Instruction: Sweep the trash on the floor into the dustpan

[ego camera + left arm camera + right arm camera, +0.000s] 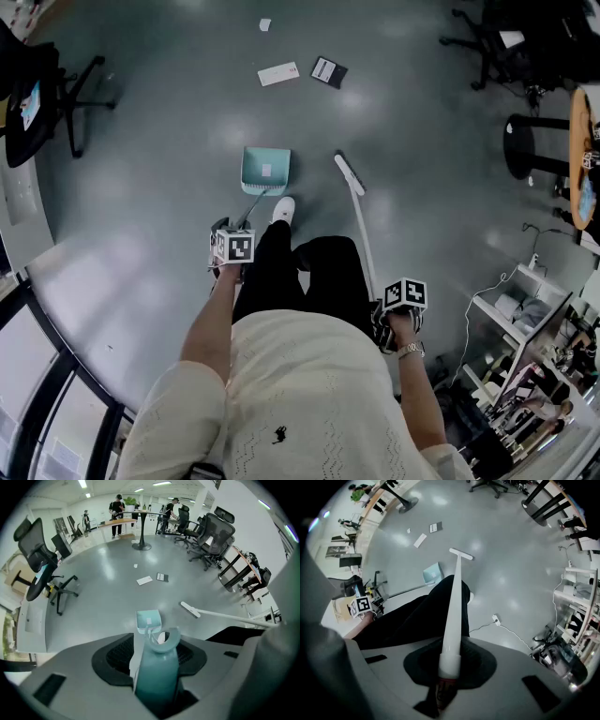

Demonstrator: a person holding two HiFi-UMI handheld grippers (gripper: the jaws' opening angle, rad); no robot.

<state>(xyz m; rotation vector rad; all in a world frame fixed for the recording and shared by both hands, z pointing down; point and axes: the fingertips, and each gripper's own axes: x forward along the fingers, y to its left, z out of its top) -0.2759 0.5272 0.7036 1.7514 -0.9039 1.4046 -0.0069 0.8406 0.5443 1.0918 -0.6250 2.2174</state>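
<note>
So this is basically the setup stage, no sweeping is happening. The left gripper (157, 660) is clamped on the upright handle of the teal plastic dustpan (253, 167), and the pan sits flat on the glossy grey floor (159, 187) just ahead of the person's white shoe (283, 208). The right gripper (449, 667) is clenched around the pole of the white long-handled broom (358, 211), whose head is down on the floor just to the right of the pan.

The trash is well ahead of both tools: a white paper card (278, 74), a dark flat card (329, 71) right next to it, and a small white scrap (265, 25) further out. There's a pale square inside the pan too, but I can't tell if it's a label or a bit of litter.

Next move, I'd say: step forward and park the pan's open mouth near the two cards. Then reach the broom head past them and drag them back in. Flat cards probably tend to slide under the bristles, so a low, firm stroke seems smart.
</note>
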